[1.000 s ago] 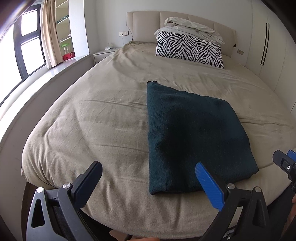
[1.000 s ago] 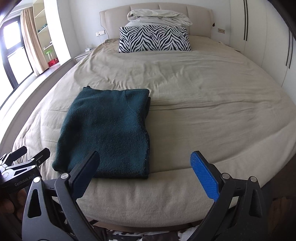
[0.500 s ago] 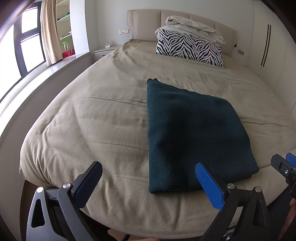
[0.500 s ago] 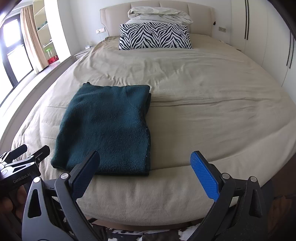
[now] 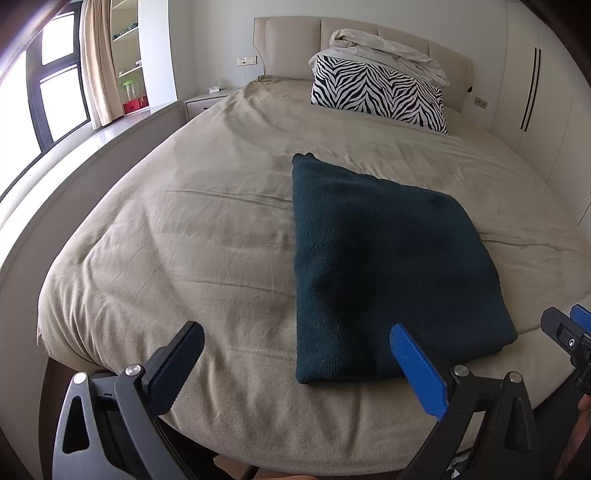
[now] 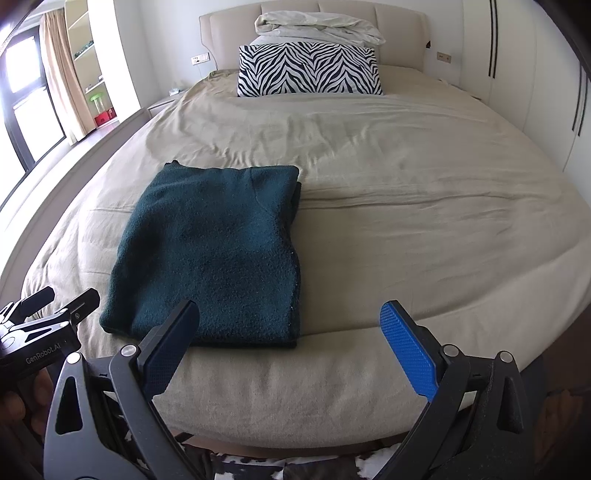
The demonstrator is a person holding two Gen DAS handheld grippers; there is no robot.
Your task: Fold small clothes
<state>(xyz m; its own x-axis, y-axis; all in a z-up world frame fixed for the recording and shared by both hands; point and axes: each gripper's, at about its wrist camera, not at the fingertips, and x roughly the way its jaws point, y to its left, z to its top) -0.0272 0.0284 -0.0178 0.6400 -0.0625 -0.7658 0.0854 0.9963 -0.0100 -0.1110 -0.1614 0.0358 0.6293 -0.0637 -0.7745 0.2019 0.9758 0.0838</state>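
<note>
Dark green knit garment folded into a neat rectangle, flat near the foot edge of the bed, layered edge visible along its right side. Looks finished as a fold, judging by the square outline and stacked layers; at most one more halving or a tidy of the small corner poking out at the far left. No other loose clothes visible on the beige cover. Left gripper spread wide, empty, held off the near edge just short of the garment. Right gripper likewise spread wide and empty, beside the garment's near right corner, not touching it. Farther off, zebra pillow and bundled bedding by the headboard.
</note>
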